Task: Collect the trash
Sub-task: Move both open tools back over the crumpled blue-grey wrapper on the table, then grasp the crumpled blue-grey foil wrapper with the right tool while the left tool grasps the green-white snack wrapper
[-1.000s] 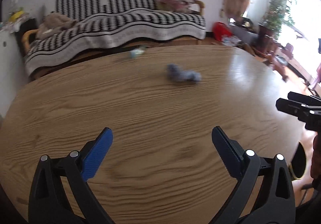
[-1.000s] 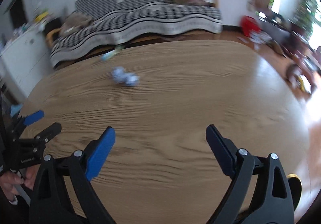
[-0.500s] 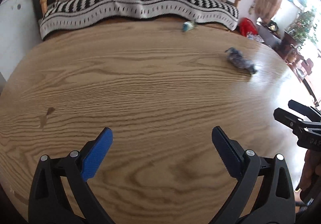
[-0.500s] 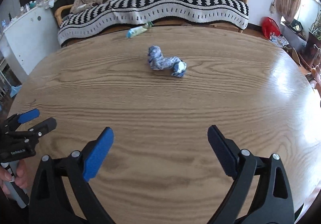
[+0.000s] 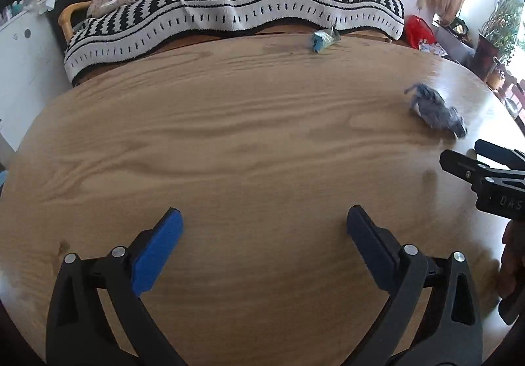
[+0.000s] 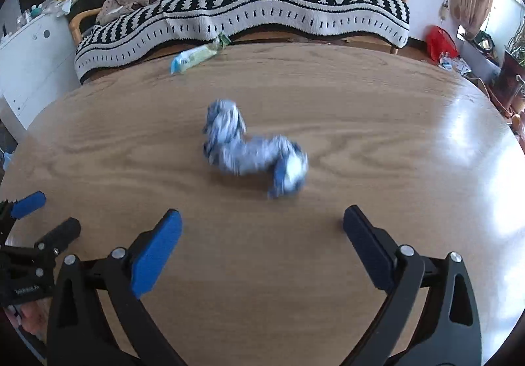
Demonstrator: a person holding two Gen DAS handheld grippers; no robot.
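A crumpled blue-and-white wrapper (image 6: 252, 152) lies mid-table in the right wrist view, just ahead of my right gripper (image 6: 262, 221), whose jaws are opening wide with nothing between them. In the left wrist view the same wrapper (image 5: 436, 110) sits far right, beyond the right gripper's tip (image 5: 472, 166). A light blue and green packet (image 6: 197, 56) rests at the table's far edge, also seen as the packet (image 5: 323, 39) from the left. My left gripper (image 5: 264, 221) hangs open over bare wood, holding nothing.
The oval wooden table (image 5: 229, 136) fills both views. Behind it stands a sofa under a black-and-white striped blanket (image 6: 262, 5). A white cabinet (image 6: 29, 57) is at the left, a red bag (image 6: 439, 41) and plants at the right.
Both grippers have moved forward and lower over the table; the crumpled wrapper now looms larger and closer to the right gripper. The right jaws have spread slightly.
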